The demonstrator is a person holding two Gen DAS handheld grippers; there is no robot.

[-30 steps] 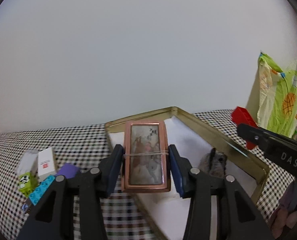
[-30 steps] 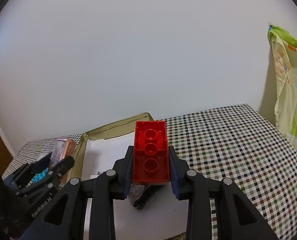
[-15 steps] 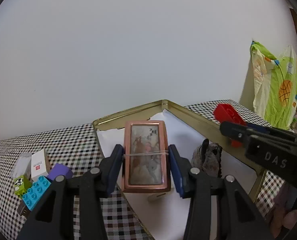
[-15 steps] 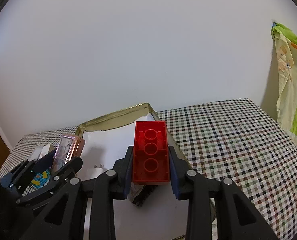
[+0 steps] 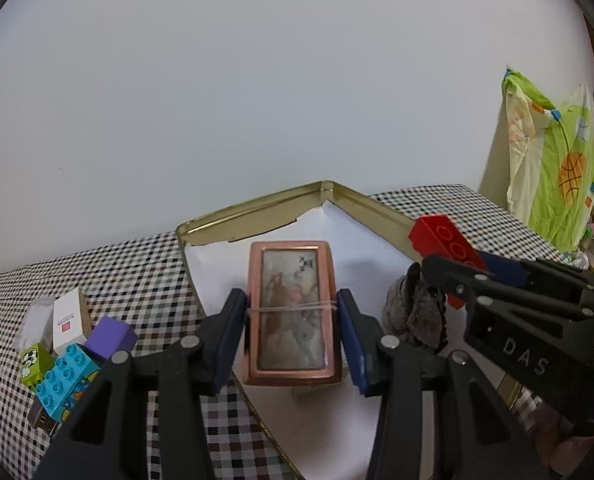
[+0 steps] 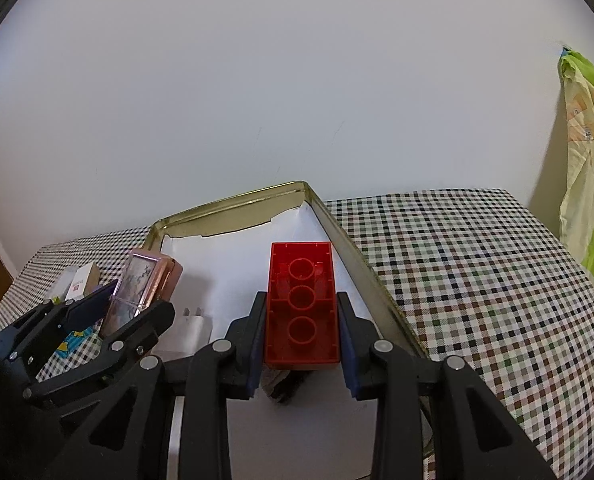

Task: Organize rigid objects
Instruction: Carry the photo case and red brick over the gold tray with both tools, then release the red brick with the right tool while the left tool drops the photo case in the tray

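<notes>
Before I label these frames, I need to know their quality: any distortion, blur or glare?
Left wrist: fisheye bends the table edge, dark corners; the tin is sharp, its window dull, without glare; the blocks near the rim look stretched. Right wrist: same curvature, even soft light; the red brick is crisp, with faint shadow beneath.

Showing glossy red plastic brick (image 6: 302, 304), brassy shiny metal tin (image 5: 257, 210) lined with matt white paper (image 6: 233, 256), woven checked cloth (image 6: 469, 264).
</notes>
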